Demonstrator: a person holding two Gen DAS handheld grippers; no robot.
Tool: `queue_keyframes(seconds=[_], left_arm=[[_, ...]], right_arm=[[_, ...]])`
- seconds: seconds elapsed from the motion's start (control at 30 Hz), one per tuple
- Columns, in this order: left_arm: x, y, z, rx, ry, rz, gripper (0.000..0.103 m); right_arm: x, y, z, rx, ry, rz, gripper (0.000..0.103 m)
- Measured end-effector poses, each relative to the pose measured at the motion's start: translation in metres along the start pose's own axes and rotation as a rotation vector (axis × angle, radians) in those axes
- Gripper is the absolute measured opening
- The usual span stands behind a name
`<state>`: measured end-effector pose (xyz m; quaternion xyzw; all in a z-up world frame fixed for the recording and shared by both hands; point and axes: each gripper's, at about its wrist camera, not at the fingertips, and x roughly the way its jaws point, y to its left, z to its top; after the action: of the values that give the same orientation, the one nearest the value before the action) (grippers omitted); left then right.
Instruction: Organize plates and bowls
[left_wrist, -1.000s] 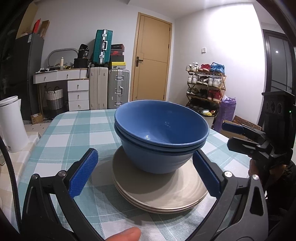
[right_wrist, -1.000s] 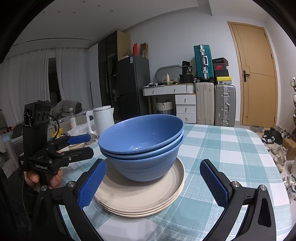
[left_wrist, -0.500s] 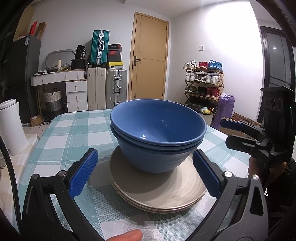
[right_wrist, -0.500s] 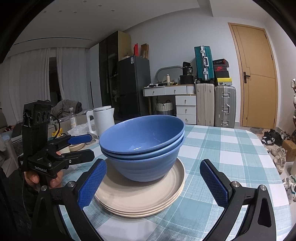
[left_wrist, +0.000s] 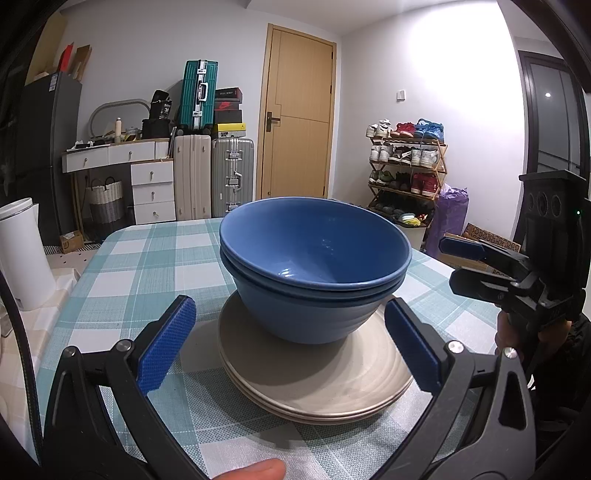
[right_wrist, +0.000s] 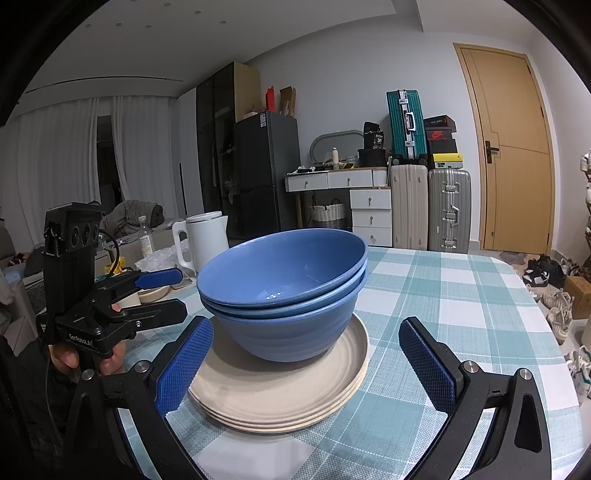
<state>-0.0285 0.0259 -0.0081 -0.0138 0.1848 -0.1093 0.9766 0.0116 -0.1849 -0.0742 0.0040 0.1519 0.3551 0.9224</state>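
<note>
The nested blue bowls are stacked on beige plates. The stack is framed ahead of the left gripper and right gripper, both spread wide and untouching.

Left gripper: black plastic frame, blue knurled finger pads, silver screws at the pivots. Right gripper same build; blue pads, silver screws. Seen from 9 o'clock in right view: black camera block with three lenses, black cable, white lettering on body. Dark sleeve at 3 o'clock.
</note>
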Motion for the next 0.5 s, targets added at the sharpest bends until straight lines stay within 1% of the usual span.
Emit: queue_keyframes(seconds=[0.5], left_arm=[[0.0001, 0.0001, -0.0006, 0.002, 0.001, -0.001, 0.102]], right_arm=[[0.0001, 0.0001, 0.0001, 0.000, 0.001, 0.000, 0.103]])
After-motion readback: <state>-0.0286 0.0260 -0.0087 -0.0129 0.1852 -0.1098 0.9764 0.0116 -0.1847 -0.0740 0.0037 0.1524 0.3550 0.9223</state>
